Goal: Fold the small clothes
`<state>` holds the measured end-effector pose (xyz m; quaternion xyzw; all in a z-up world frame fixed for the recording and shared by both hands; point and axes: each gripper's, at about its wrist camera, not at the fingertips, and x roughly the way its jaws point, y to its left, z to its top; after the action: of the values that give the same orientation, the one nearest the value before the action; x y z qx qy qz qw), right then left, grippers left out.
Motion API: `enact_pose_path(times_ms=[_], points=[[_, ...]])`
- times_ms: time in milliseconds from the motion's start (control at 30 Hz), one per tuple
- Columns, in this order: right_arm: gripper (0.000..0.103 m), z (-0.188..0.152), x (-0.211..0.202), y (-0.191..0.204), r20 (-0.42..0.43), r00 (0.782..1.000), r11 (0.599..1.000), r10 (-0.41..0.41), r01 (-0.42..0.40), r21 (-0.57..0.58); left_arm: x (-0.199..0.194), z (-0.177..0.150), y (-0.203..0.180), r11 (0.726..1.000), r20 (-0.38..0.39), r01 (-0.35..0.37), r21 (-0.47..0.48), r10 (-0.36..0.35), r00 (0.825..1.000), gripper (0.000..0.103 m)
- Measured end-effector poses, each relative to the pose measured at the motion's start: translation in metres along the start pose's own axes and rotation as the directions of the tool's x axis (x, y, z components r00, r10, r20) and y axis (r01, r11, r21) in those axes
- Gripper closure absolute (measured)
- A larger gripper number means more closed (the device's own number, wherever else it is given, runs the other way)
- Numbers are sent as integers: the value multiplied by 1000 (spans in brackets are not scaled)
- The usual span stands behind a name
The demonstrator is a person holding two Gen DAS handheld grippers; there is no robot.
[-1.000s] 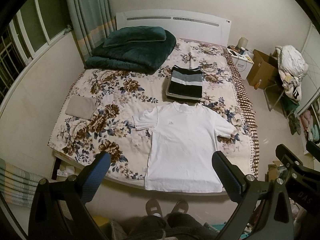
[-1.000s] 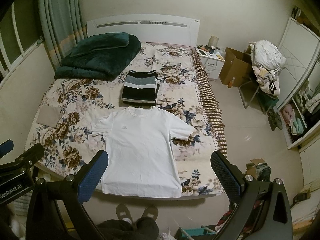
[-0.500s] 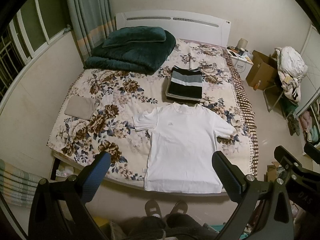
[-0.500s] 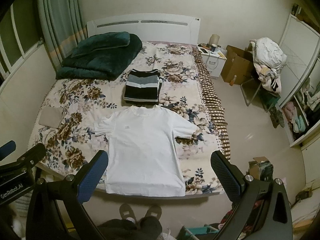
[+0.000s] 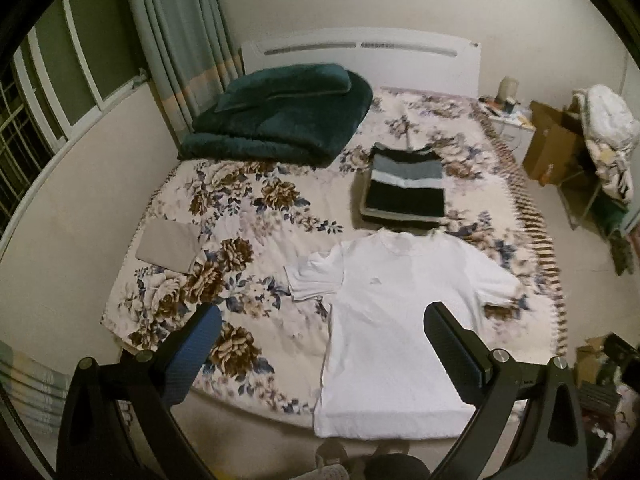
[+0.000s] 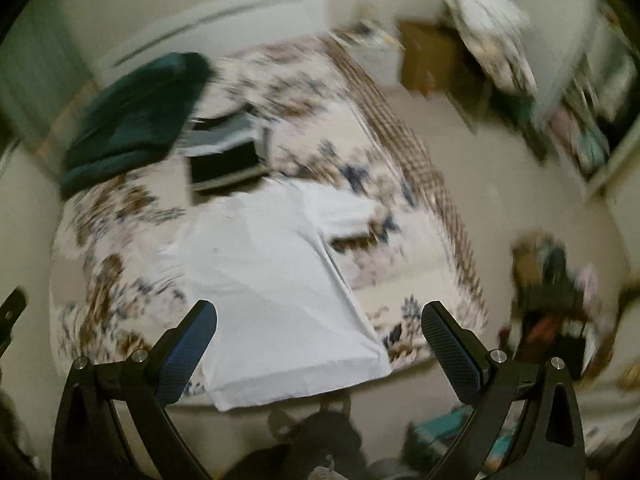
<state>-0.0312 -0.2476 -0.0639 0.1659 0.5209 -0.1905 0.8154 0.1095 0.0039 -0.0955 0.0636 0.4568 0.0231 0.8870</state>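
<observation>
A white T-shirt (image 5: 394, 312) lies flat, face up, on the near part of the floral bed (image 5: 248, 216), its hem at the foot edge. It also shows, blurred, in the right wrist view (image 6: 272, 276). My left gripper (image 5: 320, 344) is open and empty, held above the bed's foot, left of the shirt's middle. My right gripper (image 6: 320, 344) is open and empty, above the shirt's lower right part. A folded black and grey striped garment (image 5: 406, 188) lies beyond the shirt's collar.
A folded dark green blanket (image 5: 280, 116) lies at the head of the bed. A small beige folded cloth (image 5: 168, 246) lies at the bed's left edge. A nightstand (image 5: 508, 120), a cardboard box (image 5: 552, 152) and a chair with clothes (image 5: 608, 140) stand to the right.
Both grippers have come lower and closer to the bed. The right wrist view has swung and tilted to the right and is now blurred. The shirt has not moved.
</observation>
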Motion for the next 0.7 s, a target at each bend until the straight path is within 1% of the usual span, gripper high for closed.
enact_pose_path(times_ms=[67,100,167,200,267,333,367,400,433,467,533,567,633,667,700], points=[[0,9,58,-35,-69,997,994,26,-19,112,40,0,-11,1000,-45,-22,1,22,999,0],[1,13,93,-52,-108,992,983,64,-44,180,67,-1,-17,1000,-75,-31,-2,31,997,0],[5,17,155,-82,-150,981,954,125,-77,291,110,-5,-27,998,-132,-67,-8,65,989,0],[9,19,194,-99,-168,974,934,151,-85,347,136,-7,-35,997,-165,-82,-16,78,983,0],[17,23,255,-117,-189,963,900,194,-99,425,180,-15,-46,993,-211,-117,-26,108,972,0],[20,28,324,-135,-189,952,850,240,-113,515,225,-28,-57,988,-258,-152,-22,141,956,0],[20,29,350,-139,-184,948,830,259,-121,544,247,-33,-62,987,-282,-162,-22,149,948,0],[21,33,386,-145,-174,944,803,279,-130,581,271,-40,-65,986,-305,-165,-24,150,940,0],[21,35,413,-150,-164,942,781,293,-137,609,289,-45,-67,986,-321,-162,-30,144,936,0],[21,37,442,-150,-156,936,750,314,-144,645,313,-51,-69,987,-336,-158,-40,136,932,0],[21,39,485,-150,-141,925,691,353,-156,706,344,-59,-71,986,-350,-160,-49,133,927,0],[21,41,512,-151,-120,917,645,380,-170,745,365,-64,-72,985,-363,-162,-55,131,923,0],[21,44,547,-153,-79,908,579,411,-193,792,393,-70,-74,984,-389,-164,-67,125,912,0],[23,47,562,-152,-51,905,549,422,-210,809,407,-72,-73,983,-405,-163,-81,117,907,0],[27,50,572,-150,-19,907,529,420,-228,818,418,-74,-72,983,-414,-156,-100,101,904,0]])
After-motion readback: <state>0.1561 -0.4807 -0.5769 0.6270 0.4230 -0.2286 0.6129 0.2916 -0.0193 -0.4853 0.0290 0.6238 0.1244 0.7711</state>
